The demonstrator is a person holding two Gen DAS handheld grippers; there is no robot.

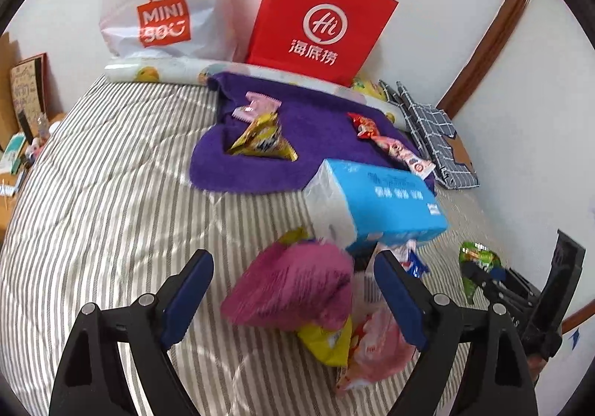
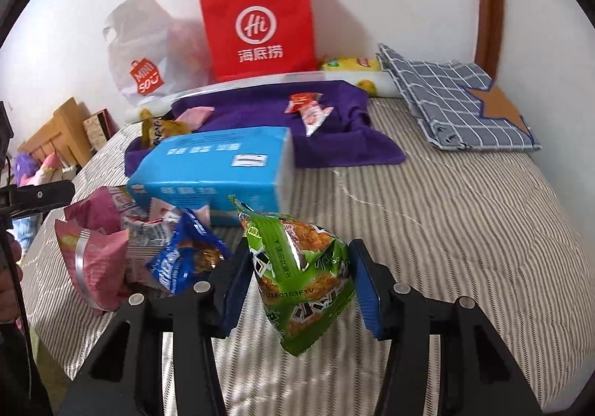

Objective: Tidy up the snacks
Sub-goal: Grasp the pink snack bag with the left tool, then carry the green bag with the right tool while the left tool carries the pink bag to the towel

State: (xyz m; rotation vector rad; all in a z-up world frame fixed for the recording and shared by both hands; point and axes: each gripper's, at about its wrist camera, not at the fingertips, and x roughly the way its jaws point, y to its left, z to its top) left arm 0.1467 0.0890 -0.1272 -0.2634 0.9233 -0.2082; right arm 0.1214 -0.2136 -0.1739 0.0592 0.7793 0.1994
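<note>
My right gripper [image 2: 297, 278] is shut on a green snack packet [image 2: 301, 267] and holds it above the striped bed; the packet also shows in the left wrist view [image 1: 476, 263]. My left gripper [image 1: 293, 297] is open over a pile of snacks, with a blurred pink packet [image 1: 293, 286] between its fingers. A yellow packet [image 1: 329, 341] and a light pink packet [image 1: 375, 345] lie under it. The pile shows in the right wrist view with a blue packet [image 2: 186, 252]. A purple towel [image 1: 312, 155] holds a yellow packet [image 1: 260, 139], a pink packet [image 1: 256, 105] and red and pink packets [image 1: 390, 144].
A blue tissue pack [image 1: 375, 204] lies between the pile and the towel. A red paper bag [image 1: 319, 22] and a white plastic bag [image 1: 163, 3] stand against the wall. A folded checked cloth [image 2: 446, 100] lies at the right. A bedside table [image 1: 22, 141] stands at the left.
</note>
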